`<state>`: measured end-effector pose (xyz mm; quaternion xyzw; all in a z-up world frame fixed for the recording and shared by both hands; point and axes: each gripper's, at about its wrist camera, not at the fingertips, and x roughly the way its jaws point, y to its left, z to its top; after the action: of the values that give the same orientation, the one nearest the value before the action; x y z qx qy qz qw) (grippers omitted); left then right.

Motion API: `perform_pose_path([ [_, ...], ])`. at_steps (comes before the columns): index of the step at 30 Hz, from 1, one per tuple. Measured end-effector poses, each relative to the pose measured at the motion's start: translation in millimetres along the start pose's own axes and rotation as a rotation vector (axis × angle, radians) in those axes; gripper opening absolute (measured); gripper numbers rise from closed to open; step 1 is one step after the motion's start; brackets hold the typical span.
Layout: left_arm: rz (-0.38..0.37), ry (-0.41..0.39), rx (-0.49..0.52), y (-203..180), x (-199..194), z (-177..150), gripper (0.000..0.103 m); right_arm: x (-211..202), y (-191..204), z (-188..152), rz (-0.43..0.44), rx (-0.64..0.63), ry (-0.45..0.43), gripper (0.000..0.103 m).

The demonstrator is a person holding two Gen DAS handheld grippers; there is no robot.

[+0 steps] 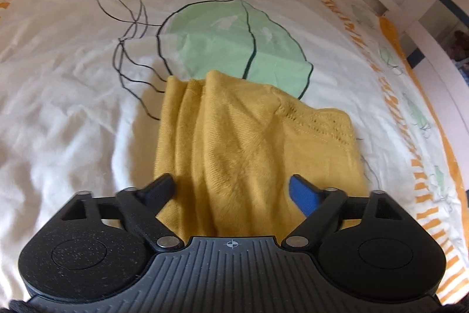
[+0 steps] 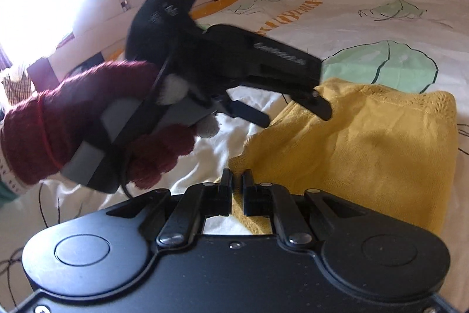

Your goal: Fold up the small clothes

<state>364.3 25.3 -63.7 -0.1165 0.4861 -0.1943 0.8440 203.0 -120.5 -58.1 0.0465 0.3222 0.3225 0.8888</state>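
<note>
Right wrist view, bottom centre: your right gripper (image 2: 236, 181) is clenched, its jaws pinched on the near corner edge of the yellow knit garment (image 2: 366, 148). The grip looks thin, so I'd expect it to slip if you tug hard.

Left wrist view, bottom: your left gripper (image 1: 231, 189) stands wide, released, straddling the near hem with bunched knit between the fingers but no pad pressing on it. In the right view that same gripper sits centre frame, carried by your hand in a maroon glove (image 2: 88, 122), tips hovering over the garment's far left corner.

The garment lies mid-frame on the white bedspread (image 1: 73, 122), rumpled into lengthwise ridges, with an openwork band at upper right. Beyond it sits a green leaf print (image 1: 234, 46).

Judgement: light, soft, floppy, stretchy knit; it will sag and drag. Take it at corners or hem, both layers.
</note>
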Motion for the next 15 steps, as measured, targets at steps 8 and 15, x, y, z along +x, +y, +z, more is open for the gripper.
perform_pose_path([
  [8, -0.018, -0.119, -0.027, 7, -10, -8, 0.012, 1, 6, -3, -0.017, -0.027, 0.002, 0.013],
  [15, 0.063, -0.096, -0.045, 16, -10, -22, 0.014, 20, 13, -7, -0.021, -0.079, 0.083, 0.018],
])
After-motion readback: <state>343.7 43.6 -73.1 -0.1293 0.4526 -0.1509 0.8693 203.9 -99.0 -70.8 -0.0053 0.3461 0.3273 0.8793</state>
